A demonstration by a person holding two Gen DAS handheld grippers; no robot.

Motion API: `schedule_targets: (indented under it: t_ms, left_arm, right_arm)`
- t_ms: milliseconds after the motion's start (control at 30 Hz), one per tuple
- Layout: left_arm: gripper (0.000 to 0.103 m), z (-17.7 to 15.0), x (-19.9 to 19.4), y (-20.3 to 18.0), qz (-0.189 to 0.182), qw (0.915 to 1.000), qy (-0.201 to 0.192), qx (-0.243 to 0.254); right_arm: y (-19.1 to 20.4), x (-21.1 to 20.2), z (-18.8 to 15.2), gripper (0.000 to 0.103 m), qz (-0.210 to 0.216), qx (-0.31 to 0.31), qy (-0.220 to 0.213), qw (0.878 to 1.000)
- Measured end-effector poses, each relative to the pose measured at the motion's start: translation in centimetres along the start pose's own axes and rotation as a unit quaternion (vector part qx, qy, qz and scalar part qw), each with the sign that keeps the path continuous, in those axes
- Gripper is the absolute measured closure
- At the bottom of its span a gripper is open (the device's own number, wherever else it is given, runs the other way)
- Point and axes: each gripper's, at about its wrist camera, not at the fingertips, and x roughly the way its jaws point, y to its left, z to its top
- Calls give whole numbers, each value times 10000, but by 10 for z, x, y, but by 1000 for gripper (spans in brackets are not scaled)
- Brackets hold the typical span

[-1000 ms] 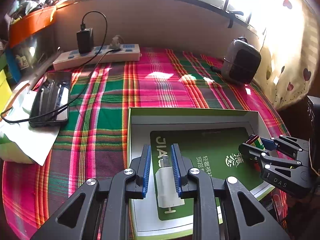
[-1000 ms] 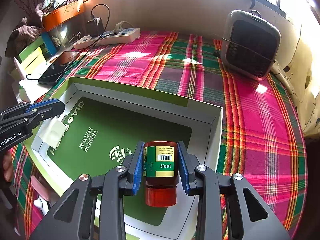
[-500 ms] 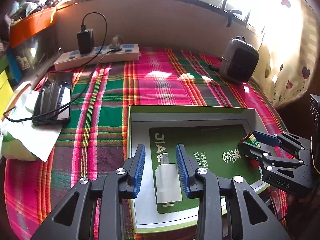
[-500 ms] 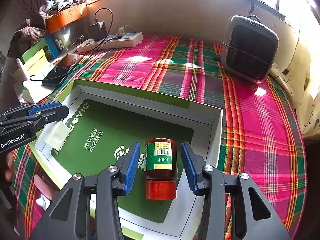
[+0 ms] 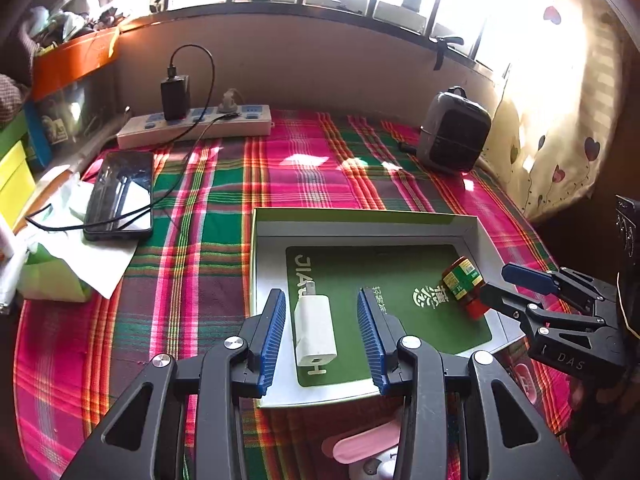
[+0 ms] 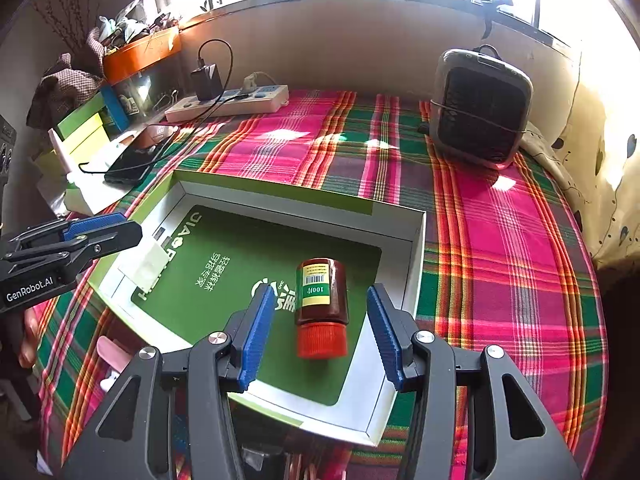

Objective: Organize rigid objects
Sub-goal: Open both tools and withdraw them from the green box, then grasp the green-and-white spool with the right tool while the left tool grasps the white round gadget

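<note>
A white USB charger plug (image 5: 315, 330) lies on the green liner of a shallow white tray (image 5: 360, 224), at its left side. My left gripper (image 5: 322, 338) is open around it, fingers apart from it. A brown bottle with a red cap (image 6: 321, 306) lies on its side in the tray (image 6: 416, 240) at the right. My right gripper (image 6: 320, 334) is open around the bottle, not touching. The bottle (image 5: 464, 286) and right gripper (image 5: 516, 286) show in the left wrist view; the plug (image 6: 146, 266) and left gripper (image 6: 120, 230) in the right.
A small dark heater (image 6: 480, 108) stands at the back right. A power strip with chargers (image 5: 196, 126) lies at the back. A phone on a cable (image 5: 120, 196) and white paper (image 5: 80, 256) lie at the left. A pink object (image 5: 364, 442) lies in front of the tray.
Both grippers opened and let go: the left released the charger plug, the right released the bottle. Both pulled back a little; the objects now rest in the tray.
</note>
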Motion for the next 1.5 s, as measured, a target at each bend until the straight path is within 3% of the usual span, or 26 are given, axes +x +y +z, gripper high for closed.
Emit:
schedule_targets:
  t_ms: [667, 1067, 1500]
  left_arm:
    - [67, -58, -52, 3, -228, 9993, -177, -223]
    - [67, -95, -58, 5, -322, 9985, -49, -432]
    - [67, -115, -59, 6, -358, 9979, 113, -519]
  right_arm:
    - [16, -83, -74, 54, 266, 142, -524, 9982]
    - [30, -90, -123, 54, 716, -79, -377, 9967]
    - [48, -81, -143, 54, 979, -404, -168, 9942]
